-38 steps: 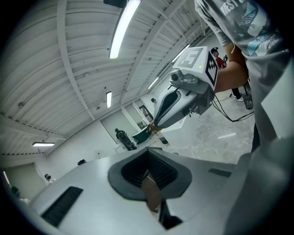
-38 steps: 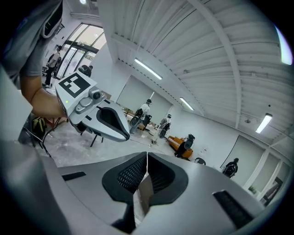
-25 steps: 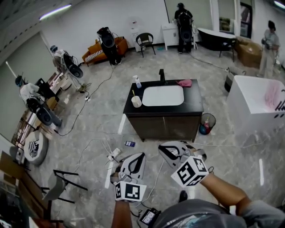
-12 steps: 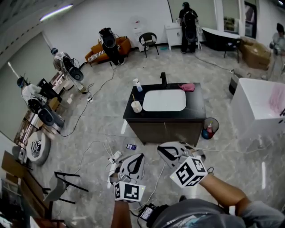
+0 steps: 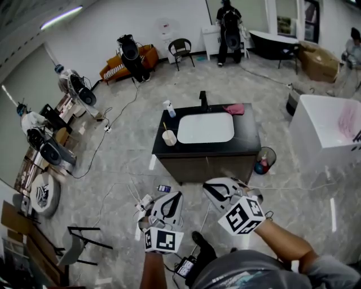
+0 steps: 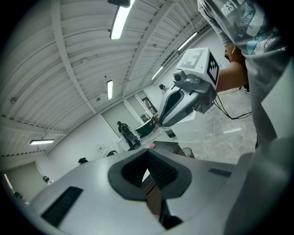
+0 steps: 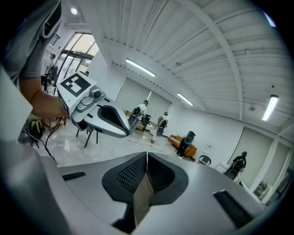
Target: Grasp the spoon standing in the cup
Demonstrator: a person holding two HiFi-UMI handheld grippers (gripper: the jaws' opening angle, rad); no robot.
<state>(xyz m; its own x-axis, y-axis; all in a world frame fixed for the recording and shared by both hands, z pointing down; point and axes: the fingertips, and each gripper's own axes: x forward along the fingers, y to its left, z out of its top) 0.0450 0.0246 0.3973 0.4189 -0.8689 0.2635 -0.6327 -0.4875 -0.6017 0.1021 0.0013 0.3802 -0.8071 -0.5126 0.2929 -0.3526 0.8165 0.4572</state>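
Item 1. Left gripper (image 5: pixel 176 196): held over the floor in front of the cabinet. Its jaws are seen pressed together, pad against pad, in the left gripper view (image 6: pixel 148 154). A marker cube (image 5: pixel 163 241) with black-and-white squares is carried at its rear.

Item 2. Right gripper (image 5: pixel 208 188): held beside the left one, jaws likewise closed on each other (image 7: pixel 147 156).

Item 3. Spoon (image 5: pixel 165 126): stood upright in the cup (image 5: pixel 169 138), well apart from both grippers.

Item 4. Cup: placed on the black counter (image 5: pixel 248 133), near its front left corner, just left of the white basin (image 5: pixel 206 127).

Item 5. Spray bottle (image 5: pixel 168 108): set behind the cup.

Item 6. Pink cloth (image 5: pixel 234 108): laid at the counter's back right.

Writing: print beginning "WEST" is partly read on the person's shirt (image 6: pixel 232 8); the rest cannot be made out.
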